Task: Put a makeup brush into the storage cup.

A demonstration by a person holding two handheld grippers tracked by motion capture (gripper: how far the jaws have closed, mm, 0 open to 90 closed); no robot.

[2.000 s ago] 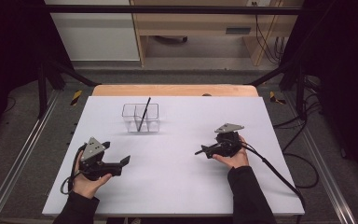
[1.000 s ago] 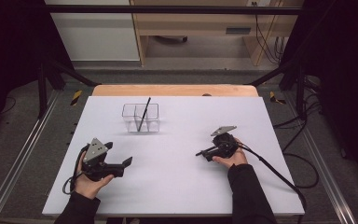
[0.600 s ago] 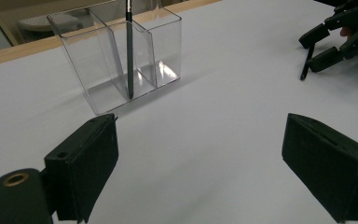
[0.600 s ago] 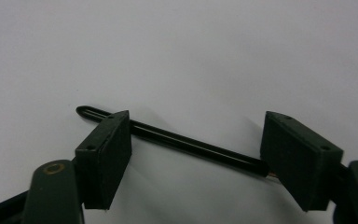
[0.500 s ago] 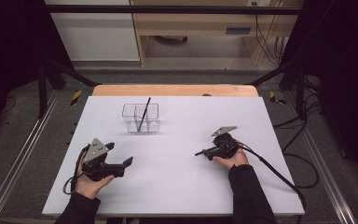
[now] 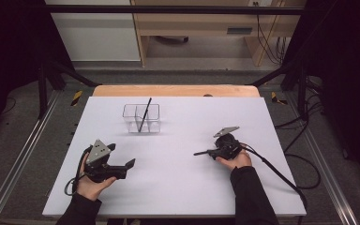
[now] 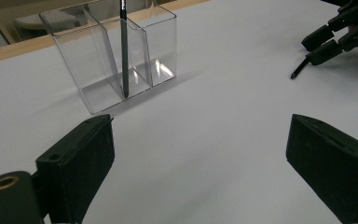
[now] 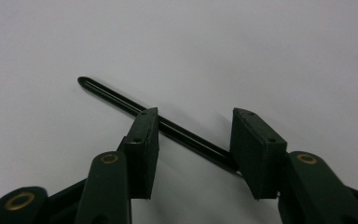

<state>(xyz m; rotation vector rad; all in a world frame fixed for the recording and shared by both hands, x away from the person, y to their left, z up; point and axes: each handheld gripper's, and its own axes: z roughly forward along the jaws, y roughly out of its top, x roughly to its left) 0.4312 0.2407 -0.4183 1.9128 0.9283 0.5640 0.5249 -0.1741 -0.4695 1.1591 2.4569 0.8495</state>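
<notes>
The right gripper [image 8: 193,135] sits low over the white tabletop [image 6: 178,187], its jaws spread on either side of a black pen [image 8: 121,100] that lies flat there, to the right of the clear holder [image 6: 141,118] and nearer the person. The pen crosses the gap at a slant: it seems to touch the near jaw and to end beside the far one, so the grip is not yet made. To do this step well, I would square the jaws to the shaft before closing, so both pads meet it at once, and take it nearer its middle than its end. Close slowly; a thin round pen on a smooth top is likely to roll or skid away from one-sided pressure.

The pen is slim, round and glossy, with a rounded tip. The jaw pads are matte black blocks with flat faces. The tabletop is plain and smooth, with a dull sheen.

The left gripper [image 7: 200,154], on the holder's near left, is spread wide and holds nothing. Farther off stands the holder, hard transparent plastic with thin walls and two compartments; a second dark pen [image 7: 123,46] leans against the divider.
</notes>
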